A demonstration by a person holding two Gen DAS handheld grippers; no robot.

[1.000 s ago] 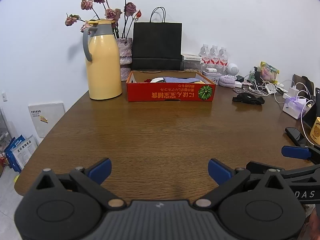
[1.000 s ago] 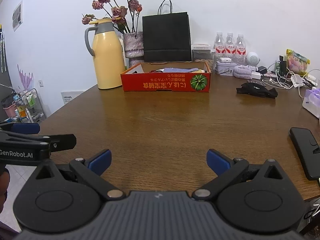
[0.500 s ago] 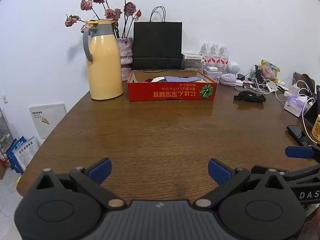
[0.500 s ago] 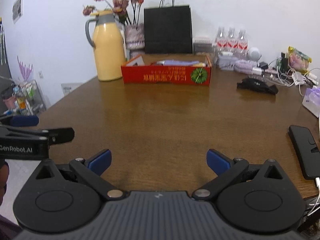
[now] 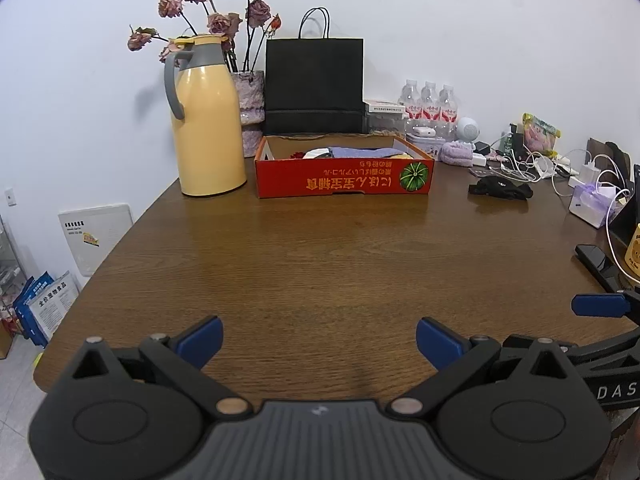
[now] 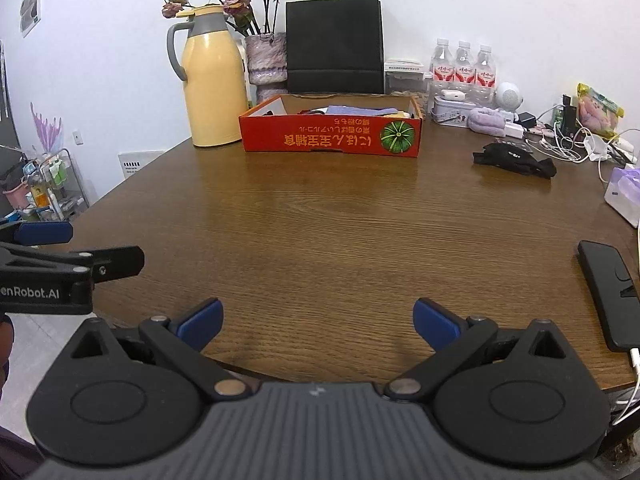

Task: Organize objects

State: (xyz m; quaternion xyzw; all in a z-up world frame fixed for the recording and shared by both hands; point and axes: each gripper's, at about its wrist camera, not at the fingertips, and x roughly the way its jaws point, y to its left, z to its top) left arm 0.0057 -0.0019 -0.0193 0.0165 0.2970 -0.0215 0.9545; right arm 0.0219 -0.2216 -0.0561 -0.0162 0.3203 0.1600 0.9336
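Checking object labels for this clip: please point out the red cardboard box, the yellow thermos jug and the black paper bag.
red cardboard box (image 5: 344,184): left wrist view, on its printed front wall.
yellow thermos jug (image 5: 210,136): left wrist view, middle of its yellow body.
black paper bag (image 6: 334,46): right wrist view, centre of its front face.

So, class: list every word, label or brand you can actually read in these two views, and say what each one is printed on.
"enRobot.AI", first letter cut off: left gripper, seen from the right wrist.
"DAS", cut off at the edge: right gripper, seen from the left wrist.
Orange box: yellow upside-down characters beside a pumpkin picture, not legible.
Water bottles: red labels, too small.
Wall panel: print blurred.
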